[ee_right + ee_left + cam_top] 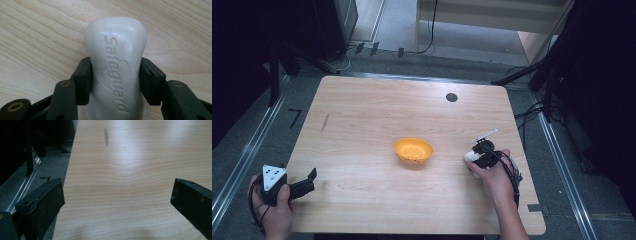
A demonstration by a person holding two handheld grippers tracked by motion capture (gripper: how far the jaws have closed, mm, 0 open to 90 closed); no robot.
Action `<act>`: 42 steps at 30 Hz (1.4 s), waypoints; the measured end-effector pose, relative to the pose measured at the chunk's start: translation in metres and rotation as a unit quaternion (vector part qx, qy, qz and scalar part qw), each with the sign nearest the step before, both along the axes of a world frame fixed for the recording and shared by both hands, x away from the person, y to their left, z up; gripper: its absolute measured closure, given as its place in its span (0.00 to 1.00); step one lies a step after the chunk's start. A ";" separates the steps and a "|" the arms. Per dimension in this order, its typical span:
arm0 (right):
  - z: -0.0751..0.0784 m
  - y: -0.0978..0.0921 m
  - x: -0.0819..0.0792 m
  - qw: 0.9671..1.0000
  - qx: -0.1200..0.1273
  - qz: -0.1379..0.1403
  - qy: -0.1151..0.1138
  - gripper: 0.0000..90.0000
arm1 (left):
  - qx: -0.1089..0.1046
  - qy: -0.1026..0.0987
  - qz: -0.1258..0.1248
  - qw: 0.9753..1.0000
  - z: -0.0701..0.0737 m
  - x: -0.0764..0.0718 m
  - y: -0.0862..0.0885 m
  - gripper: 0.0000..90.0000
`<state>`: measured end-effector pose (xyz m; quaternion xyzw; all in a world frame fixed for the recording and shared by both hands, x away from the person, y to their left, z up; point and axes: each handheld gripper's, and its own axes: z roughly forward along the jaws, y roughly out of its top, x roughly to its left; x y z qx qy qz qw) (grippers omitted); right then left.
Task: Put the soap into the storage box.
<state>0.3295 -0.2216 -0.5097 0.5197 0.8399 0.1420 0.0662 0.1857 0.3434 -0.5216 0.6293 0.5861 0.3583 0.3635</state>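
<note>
- Left gripper (304,185): held in the person's left hand (274,212) at the near left corner of the table (362,115). The grey three-cornered plate sits on top of it. Jaws point toward the table's middle.
- Left gripper jaw state: spread wide. In the left gripper view (117,195) the two black jaws stand far apart with bare wood between them; nothing is held.
- Dark streak (106,136): a mark on the wood ahead of the left gripper, near the table's left edge.
- Orange bowl (413,151): stands upright at the table's centre, well apart from the left gripper and near the right gripper. Small specks show inside it; what they are cannot be told.
- Black round spot (451,97): on the far part of the table, beyond the bowl.
- Right gripper (473,157): held in the person's right hand (494,175), to the right of the bowl.
- Right gripper jaw state: closed on a white soap bar (116,62). Both jaw pads press the bar's narrowed waist, one on each side.
- Soap bar position: between the jaws, over the wood, with its embossed "Safeguard" lettering facing the camera. In the high view the bar (470,156) shows just right of the bowl, not in it.
</note>
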 end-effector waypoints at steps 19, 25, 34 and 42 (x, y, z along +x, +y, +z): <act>0.009 0.000 0.000 0.998 0.009 0.059 -0.017 0.57 | -0.002 0.001 0.000 1.000 0.000 0.000 0.000 0.00; 0.016 0.009 0.004 0.995 0.011 0.092 -0.023 0.57 | -0.002 0.001 0.000 1.000 0.000 0.000 0.000 0.00; 0.025 0.020 0.007 0.990 -0.007 0.140 -0.035 0.57 | -0.002 0.001 0.000 1.000 0.000 0.000 0.000 0.00; 0.032 0.031 0.007 0.981 -0.018 0.187 -0.055 0.57 | -0.002 0.001 0.000 1.000 0.000 0.000 0.000 0.00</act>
